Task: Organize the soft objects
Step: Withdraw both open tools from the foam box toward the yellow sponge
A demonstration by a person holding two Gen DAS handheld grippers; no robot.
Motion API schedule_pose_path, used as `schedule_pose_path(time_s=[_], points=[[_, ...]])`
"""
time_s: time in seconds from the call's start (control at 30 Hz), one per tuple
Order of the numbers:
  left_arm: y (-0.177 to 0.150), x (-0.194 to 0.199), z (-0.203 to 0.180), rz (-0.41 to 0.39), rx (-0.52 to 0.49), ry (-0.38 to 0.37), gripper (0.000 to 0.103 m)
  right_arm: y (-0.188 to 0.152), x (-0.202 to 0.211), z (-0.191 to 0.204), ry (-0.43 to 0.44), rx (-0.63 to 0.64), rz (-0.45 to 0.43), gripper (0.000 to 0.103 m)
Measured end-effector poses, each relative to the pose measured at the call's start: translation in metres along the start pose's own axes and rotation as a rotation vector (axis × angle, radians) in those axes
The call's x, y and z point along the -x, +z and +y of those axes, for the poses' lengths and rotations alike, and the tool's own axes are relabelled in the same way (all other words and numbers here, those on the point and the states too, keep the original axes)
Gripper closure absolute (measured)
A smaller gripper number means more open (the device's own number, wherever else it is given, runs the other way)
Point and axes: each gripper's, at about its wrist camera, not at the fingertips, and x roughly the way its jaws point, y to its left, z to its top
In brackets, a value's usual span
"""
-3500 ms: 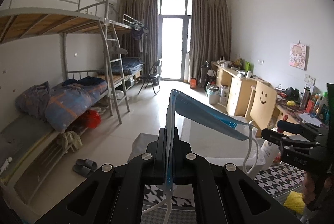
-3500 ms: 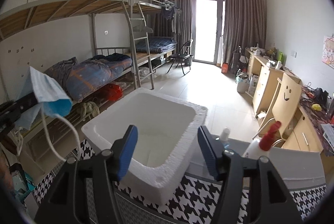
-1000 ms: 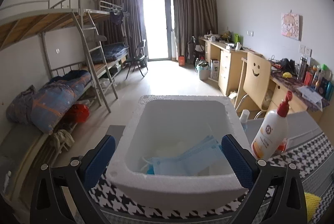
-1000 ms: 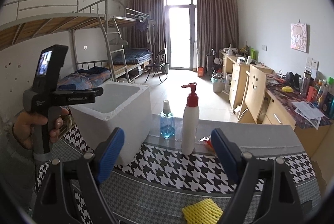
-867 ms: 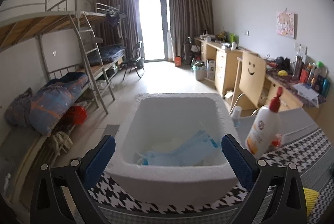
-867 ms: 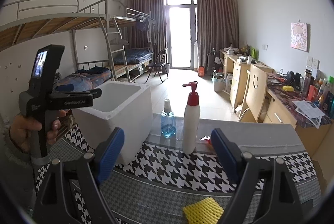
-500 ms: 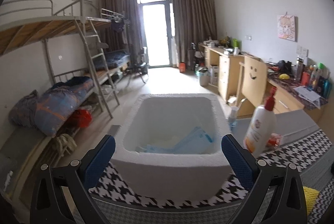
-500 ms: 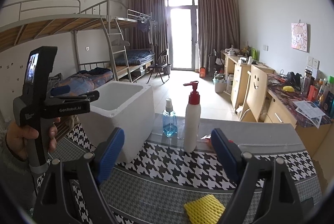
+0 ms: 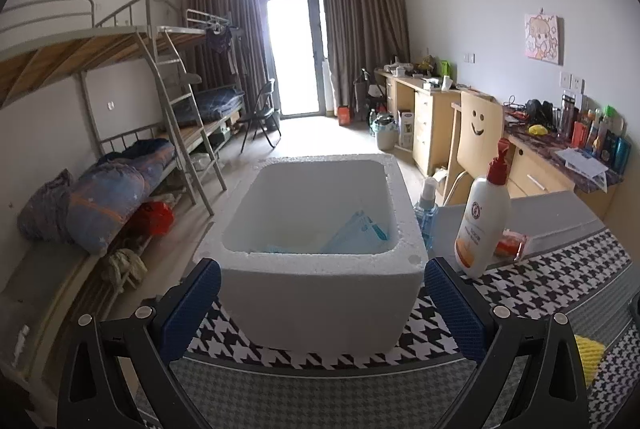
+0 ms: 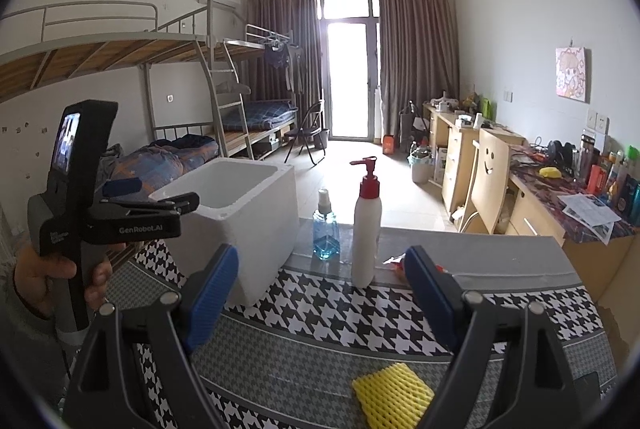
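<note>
A white foam box [image 9: 320,269] stands on the houndstooth table cloth [image 9: 520,293], and blue face masks [image 9: 356,235] lie inside it. My left gripper [image 9: 320,293] is open, its blue pads on either side of the box's near wall, not touching it. From the right wrist view the left gripper [image 10: 160,195] shows at the left in a person's hand, beside the foam box [image 10: 240,225]. My right gripper [image 10: 316,285] stands open and empty above the cloth. A yellow foam net [image 10: 392,393] lies just under it, near the front edge.
A white pump bottle with a red top [image 10: 366,229] and a small blue spray bottle [image 10: 326,229] stand right of the box. An orange packet [image 9: 510,243] lies behind the pump bottle. Bunk beds [image 9: 120,149] line the left wall, desks [image 9: 440,117] the right.
My left gripper let go of the blue mask, which now lies in the foam box, and has since drawn back from the box. The right gripper has barely moved.
</note>
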Motion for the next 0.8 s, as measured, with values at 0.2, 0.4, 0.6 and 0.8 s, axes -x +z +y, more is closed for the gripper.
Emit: schedule_pose_path(time_s=[0.2, 0.4, 0.6, 0.8], points=[[-0.006, 0.019, -0.008, -0.040, 0.010, -0.001, 0.001, -0.002, 0.004, 0.001, -0.008, 0.011, -0.004, 0.015], [-0.015, 0.037, -0.020, -0.077, -0.011, -0.037, 0.001, -0.006, 0.011, -0.003, -0.011, 0.002, -0.014, 0.015], [-0.022, 0.058, -0.032, -0.145, -0.049, -0.082, 0.001, -0.008, 0.016, -0.004, -0.015, -0.002, -0.020, 0.015], [-0.030, 0.068, -0.047, -0.175, -0.100, -0.065, 0.001, -0.011, 0.024, -0.006, -0.018, -0.009, -0.024, 0.015]])
